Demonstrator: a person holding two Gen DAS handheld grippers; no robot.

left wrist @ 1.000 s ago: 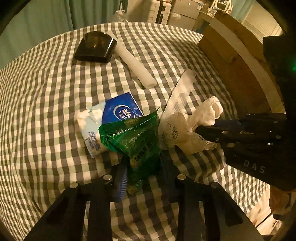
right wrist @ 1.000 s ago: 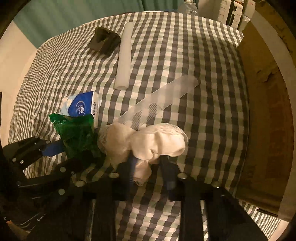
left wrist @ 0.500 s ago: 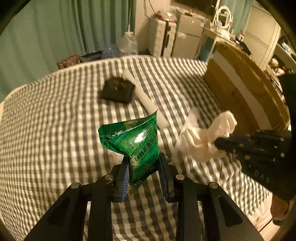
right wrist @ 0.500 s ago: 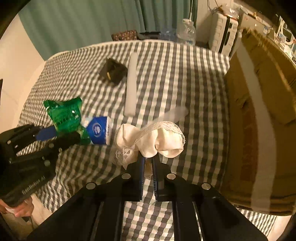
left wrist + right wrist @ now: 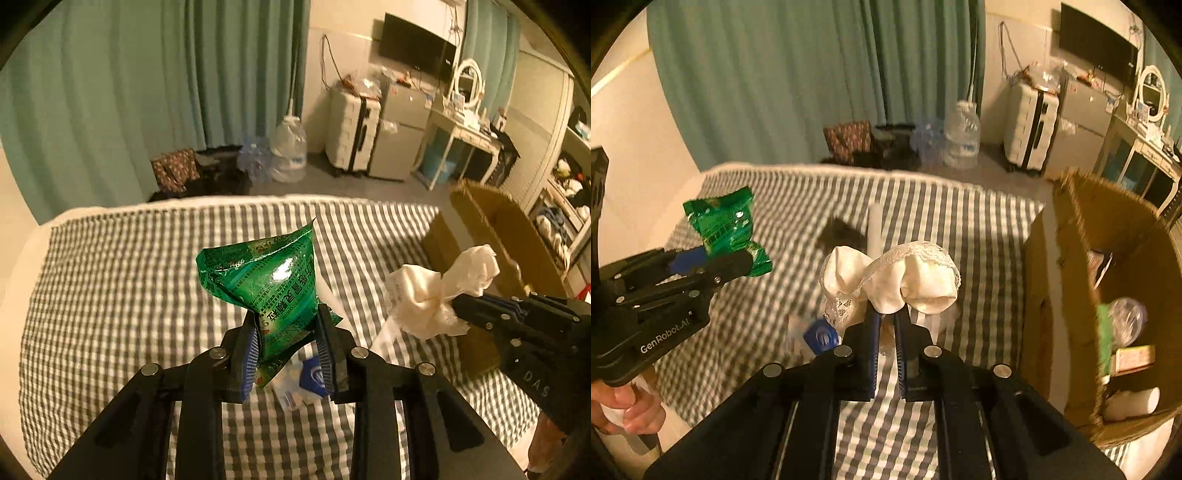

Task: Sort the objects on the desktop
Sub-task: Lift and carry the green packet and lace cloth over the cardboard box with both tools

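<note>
Left wrist view: left gripper [image 5: 286,345] pinches crinkled green foil packet [image 5: 264,280], clear of the checked tablecloth [image 5: 110,288].
Right wrist view: right gripper [image 5: 886,325] pinches cream lace-trimmed cloth [image 5: 890,280]; open brown cardboard box [image 5: 1075,258] lies rightward, nearer this hand.

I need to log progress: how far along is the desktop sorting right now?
Done: the brown cardboard box beside the checked tablecloth already holds several items. In hand: the left tool grips a crinkled green foil packet; the right tool grips a cream lace-trimmed cloth, both lifted. Left: the blue-and-white tissue pack, white tube and a blurred dark object.
</note>
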